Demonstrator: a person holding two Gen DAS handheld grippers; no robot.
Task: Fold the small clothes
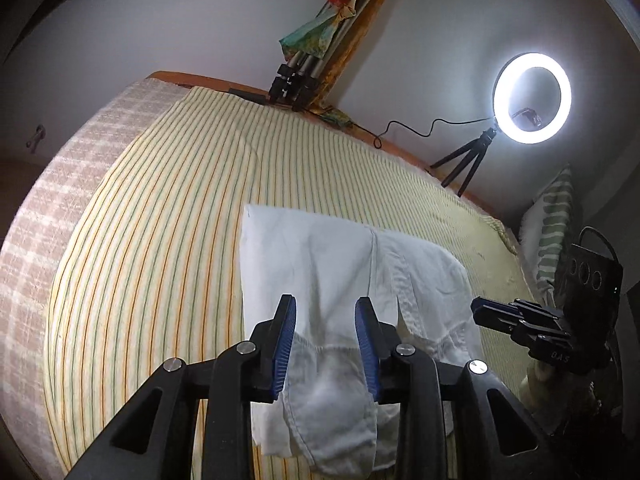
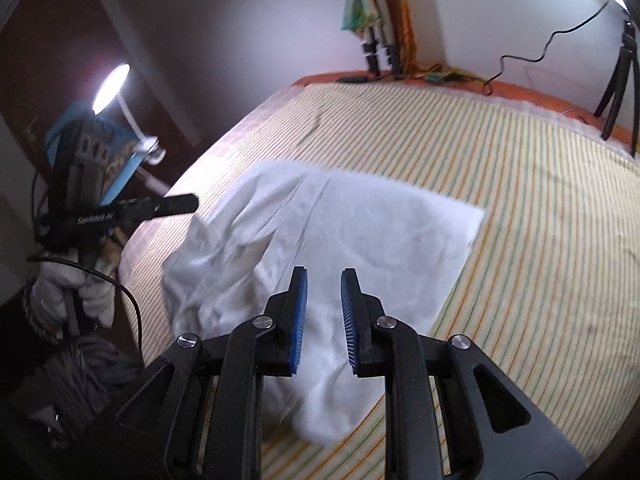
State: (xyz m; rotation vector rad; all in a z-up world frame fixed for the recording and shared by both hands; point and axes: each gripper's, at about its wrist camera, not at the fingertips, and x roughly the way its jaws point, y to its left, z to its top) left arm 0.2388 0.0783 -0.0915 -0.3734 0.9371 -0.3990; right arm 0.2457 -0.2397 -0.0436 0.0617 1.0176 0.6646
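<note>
A white garment (image 1: 312, 252) (image 2: 380, 220) with stitched seams lies on the striped bed sheet (image 1: 160, 220), its far part flat and its near part rumpled. My left gripper (image 1: 326, 304) is shut on a bunched hem of the garment, which spans the gap between the blue pads and hangs in front of the camera. In the right wrist view the left gripper (image 2: 194, 202) hovers at the garment's left edge, where the cloth rises toward it. My right gripper (image 2: 324, 274) stands open over the near rumpled part, with cloth showing below the gap. In the left wrist view the right gripper (image 1: 478, 306) sits just off the garment's right edge.
A lit ring light (image 1: 532, 98) on a small tripod stands at the bed's far edge, its cable (image 1: 408, 132) trailing along the board. A folded tripod (image 1: 312, 60) wrapped in colourful cloth leans on the wall. A striped pillow (image 1: 554, 220) lies right; a desk lamp (image 2: 110, 88) shines left.
</note>
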